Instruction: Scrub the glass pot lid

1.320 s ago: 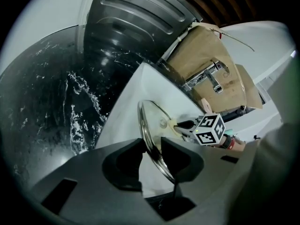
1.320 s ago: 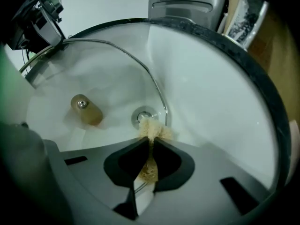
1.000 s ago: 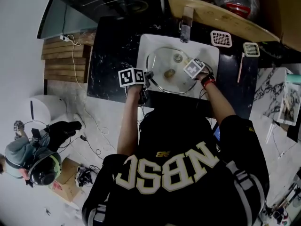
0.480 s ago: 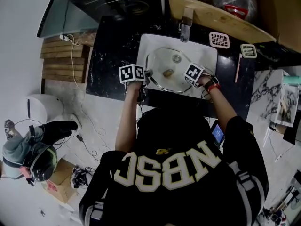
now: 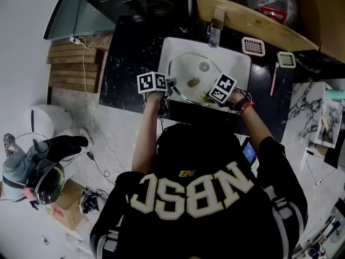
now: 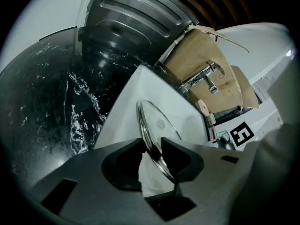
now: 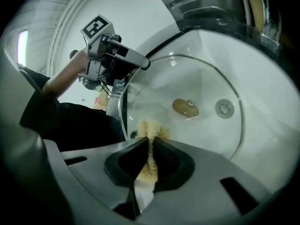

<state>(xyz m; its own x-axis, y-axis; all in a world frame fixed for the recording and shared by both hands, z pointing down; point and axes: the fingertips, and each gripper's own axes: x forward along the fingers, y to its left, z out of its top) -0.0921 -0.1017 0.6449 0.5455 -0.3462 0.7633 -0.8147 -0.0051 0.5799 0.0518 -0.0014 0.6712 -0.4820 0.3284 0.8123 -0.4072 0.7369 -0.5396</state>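
Two grippers. Left gripper (image 6: 152, 143) clamped on the rim of the glass pot lid (image 6: 157, 122), held on edge over white sink (image 5: 240, 56). Right gripper (image 7: 150, 140) pinches yellow scrub pad (image 7: 149, 127), lid just ahead. Jersey (image 5: 194, 194) lettering: "NBSC".

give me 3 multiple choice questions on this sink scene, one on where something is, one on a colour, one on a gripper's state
1. Where is the glass pot lid? A on the black counter; B in the white sink; C on the stove.
2. What colour is the lid's knob? A red; B tan; C blue.
3. What is the left gripper doing? A open and empty; B shut on a sponge; C shut on the lid's rim.

Answers: 1 B, the head view shows the lid inside the basin. 2 B, the right gripper view shows a tan knob at the lid's centre. 3 C, the left gripper view shows its jaws pinching the metal rim edge-on.
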